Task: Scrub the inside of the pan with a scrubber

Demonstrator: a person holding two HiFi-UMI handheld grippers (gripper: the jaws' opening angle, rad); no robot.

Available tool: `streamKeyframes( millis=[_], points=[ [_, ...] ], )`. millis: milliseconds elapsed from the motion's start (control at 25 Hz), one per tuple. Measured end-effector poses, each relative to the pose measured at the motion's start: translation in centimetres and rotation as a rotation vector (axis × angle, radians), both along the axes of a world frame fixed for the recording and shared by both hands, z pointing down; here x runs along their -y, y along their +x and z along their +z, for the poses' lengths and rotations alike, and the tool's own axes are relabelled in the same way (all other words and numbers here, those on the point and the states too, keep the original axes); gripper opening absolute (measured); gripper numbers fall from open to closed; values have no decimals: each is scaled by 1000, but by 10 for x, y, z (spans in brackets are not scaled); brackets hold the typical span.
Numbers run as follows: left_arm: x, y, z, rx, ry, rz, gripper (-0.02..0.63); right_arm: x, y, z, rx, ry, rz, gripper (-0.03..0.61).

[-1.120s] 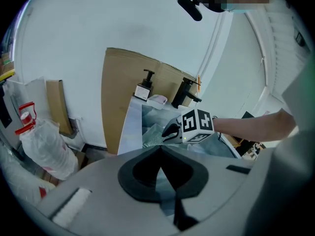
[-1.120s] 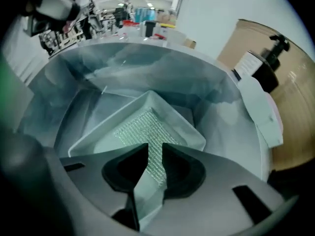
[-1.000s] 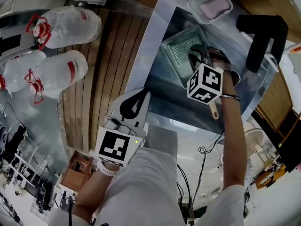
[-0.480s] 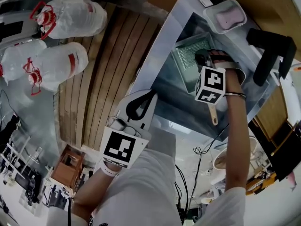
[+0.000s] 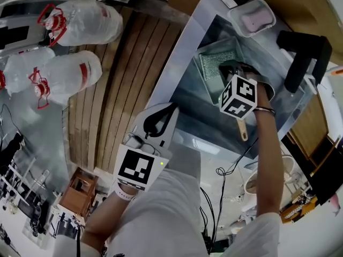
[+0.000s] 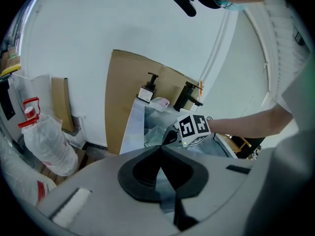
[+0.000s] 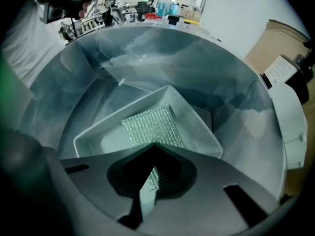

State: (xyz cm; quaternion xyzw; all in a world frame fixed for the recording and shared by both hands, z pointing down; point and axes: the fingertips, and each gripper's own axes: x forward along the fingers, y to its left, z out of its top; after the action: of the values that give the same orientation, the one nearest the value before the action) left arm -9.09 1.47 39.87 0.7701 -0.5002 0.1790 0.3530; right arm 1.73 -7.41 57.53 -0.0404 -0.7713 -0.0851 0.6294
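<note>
On the left, the left hand-held gripper hangs just beside the sink – jaws pressed together, nothing between them, well apart from the action.

Over to the right, the right hand-held gripper points steeply down into the pan, which sits in the sink basin. Its jaws have just been closing, and they now pinch the near edge of the mesh scrubber lying flat on the pan's floor.

So this looks like the pick-up – grip just made, scrubbing not yet begun. Next move, I'd say: keep that pinch firm, press the mesh down onto the pan floor and rub it back and forth, corners included, without letting the pan slide.
</note>
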Motion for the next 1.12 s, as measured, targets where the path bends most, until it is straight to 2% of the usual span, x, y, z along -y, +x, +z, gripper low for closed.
streamKeyframes(
  millis=[240,520,760,1120],
  points=[
    [-5,2,-7,16,9,31,0,-7,7,-21,121,3,221,3],
    [-9,12,-25,26,43,74,0,-13,7,-65,256,17,387,3],
    [-9,16,-46,33,77,97,0,-19,9,-91,279,59,448,3],
    [-6,10,-80,24,123,96,0,-19,2,-172,457,110,622,3]
  ],
)
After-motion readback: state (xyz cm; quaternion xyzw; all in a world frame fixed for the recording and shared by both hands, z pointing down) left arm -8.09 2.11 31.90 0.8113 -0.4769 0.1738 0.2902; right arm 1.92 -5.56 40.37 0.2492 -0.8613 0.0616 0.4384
